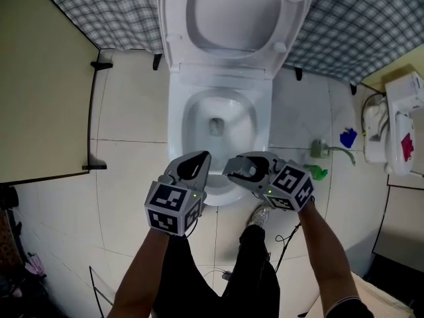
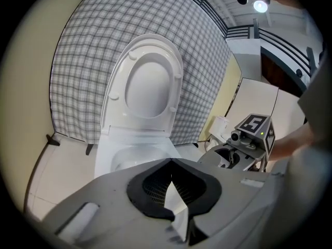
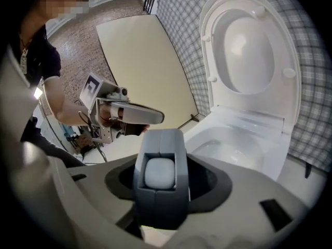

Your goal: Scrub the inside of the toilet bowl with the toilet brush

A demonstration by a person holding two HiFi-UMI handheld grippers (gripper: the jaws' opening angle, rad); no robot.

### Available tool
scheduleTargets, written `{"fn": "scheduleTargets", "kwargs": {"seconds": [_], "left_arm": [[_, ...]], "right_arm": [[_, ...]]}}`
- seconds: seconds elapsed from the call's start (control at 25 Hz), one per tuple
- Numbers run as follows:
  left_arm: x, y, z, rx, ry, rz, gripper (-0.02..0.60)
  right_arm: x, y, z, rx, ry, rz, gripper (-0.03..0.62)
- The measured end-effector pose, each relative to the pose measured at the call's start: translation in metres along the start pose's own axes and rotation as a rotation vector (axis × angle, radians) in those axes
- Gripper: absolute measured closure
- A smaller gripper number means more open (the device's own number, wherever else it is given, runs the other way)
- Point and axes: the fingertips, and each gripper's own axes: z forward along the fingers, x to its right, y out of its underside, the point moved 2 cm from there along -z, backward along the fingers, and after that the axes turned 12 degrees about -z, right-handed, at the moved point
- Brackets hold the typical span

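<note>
Grey block (image 3: 160, 139) in right claw (image 1: 232, 169)

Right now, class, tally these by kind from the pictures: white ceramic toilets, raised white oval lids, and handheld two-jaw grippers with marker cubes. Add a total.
White ceramic toilet: 1
Raised white oval lid: 1
Handheld two-jaw grippers: 2 (left gripper, right gripper)
Total: 4
</note>
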Motion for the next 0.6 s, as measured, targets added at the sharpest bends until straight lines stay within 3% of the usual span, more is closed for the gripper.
{"fn": "scheduleTargets", "kwargs": {"seconds": [0.4,0.6], "left_arm": [[0.016,0.004,0.005,0.004,0.017,-0.009,0.574],[0.015,0.005,0.005,0.008,0.009,-0.017,0.574]], "right_arm": [[-0.004,0.006,-0.03,-0.161,-0.114,-0.134,0.367],[0.005,0.015,-0.043,-0.228,-0.116,-0.187,0.367]]}}
